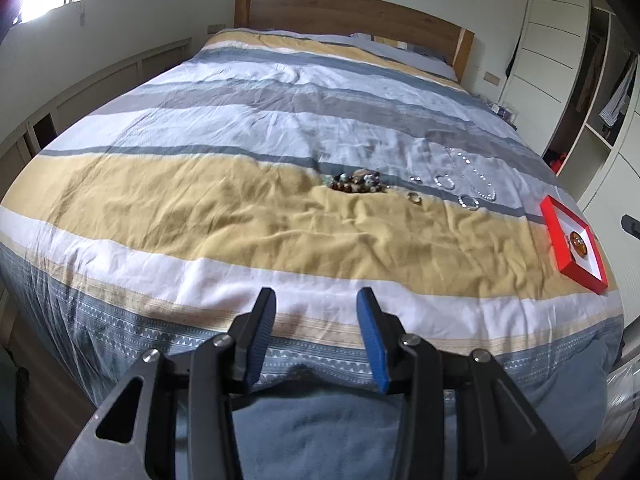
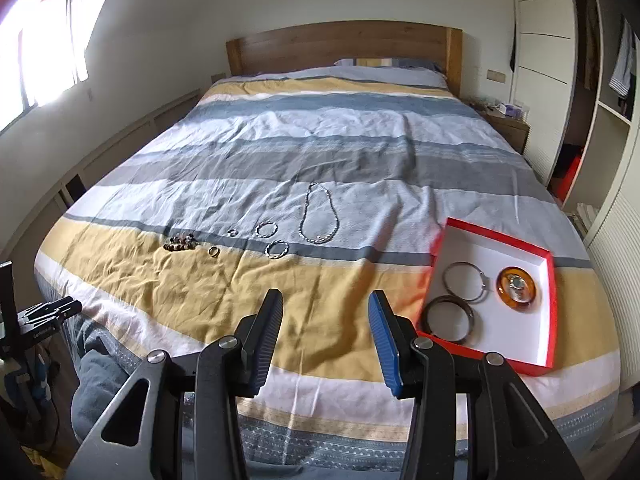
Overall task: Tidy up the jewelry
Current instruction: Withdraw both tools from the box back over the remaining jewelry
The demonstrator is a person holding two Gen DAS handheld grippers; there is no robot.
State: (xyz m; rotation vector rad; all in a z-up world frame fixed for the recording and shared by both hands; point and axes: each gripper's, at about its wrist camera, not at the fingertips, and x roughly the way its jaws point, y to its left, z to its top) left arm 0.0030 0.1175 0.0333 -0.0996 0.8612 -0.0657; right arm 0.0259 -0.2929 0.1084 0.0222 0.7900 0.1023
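Jewelry lies in a row across the striped bedspread (image 2: 320, 140): a brown bead bracelet (image 2: 181, 242) (image 1: 358, 182), two small rings (image 2: 214, 251) (image 2: 232, 233), two silver bracelets (image 2: 265, 229) (image 2: 277, 249) and a silver chain necklace (image 2: 319, 216) (image 1: 476, 172). A red tray (image 2: 550, 312) (image 1: 558, 236) at the right holds two bangles (image 2: 466, 282) (image 2: 450, 320) and an amber dish (image 2: 517, 283). My left gripper (image 1: 316, 304) and right gripper (image 2: 325, 308) are open and empty over the bed's near edge, well short of the jewelry.
A wooden headboard (image 2: 344, 46) stands at the far end. A white wardrobe (image 2: 544, 64) and open shelves are at the right, with a nightstand (image 2: 508, 126). A window (image 2: 44, 56) is at the left. The other gripper's body (image 2: 44, 316) shows at the left edge.
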